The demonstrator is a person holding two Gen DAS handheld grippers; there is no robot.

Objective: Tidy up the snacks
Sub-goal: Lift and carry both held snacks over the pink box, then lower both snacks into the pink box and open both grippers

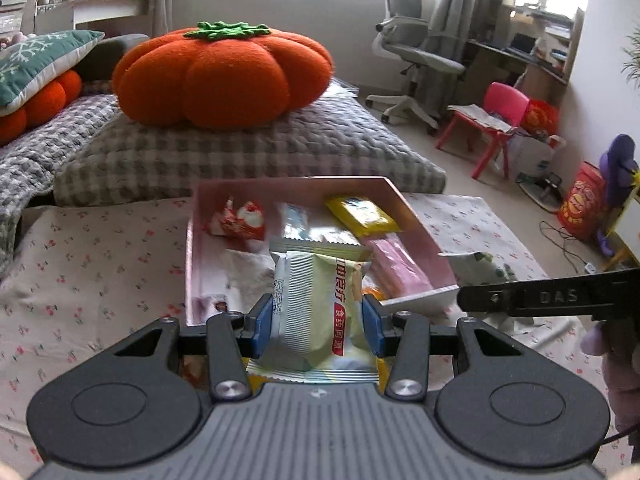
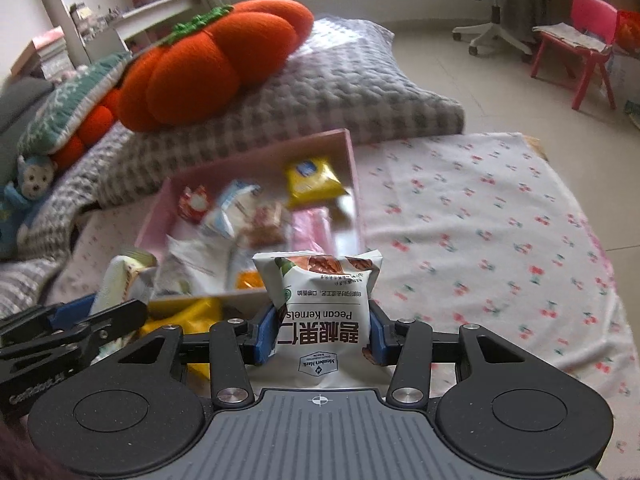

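we have a snack in each hand. the left gripper (image 1: 318, 326) pinches a pale green and silver packet (image 1: 316, 308) across its middle, both blue pads pressed into its sides, and the right gripper (image 2: 322, 332) pinches a white pecan kernels pouch (image 2: 320, 316) the same way. both packets hang above the near edge of the pink box (image 1: 192, 248), which sits on the flowered cloth (image 1: 92, 280) and already holds a yellow packet (image 1: 360, 216), a red and white one (image 1: 236, 220), a pink one (image 1: 396, 264) and several more.

to do this step well, we judge that each packet should go over a bare patch of the box floor before we let go, and low enough that it lies flat rather than tipping over the wall. the two grippers are close together, so we would release one at a time and keep the other clear. the near left part of the box looks freest, though motion blur there makes us unsure.

the left wrist view shows the right gripper's dark finger coming in from the right, and a hand behind it. the right wrist view shows the left gripper with its packet at lower left, plus a yellow wrapper (image 2: 192, 312) lying outside the box by its near wall, mostly hidden in the other view. it also shows the open cloth to the right of the box, bare of snacks.
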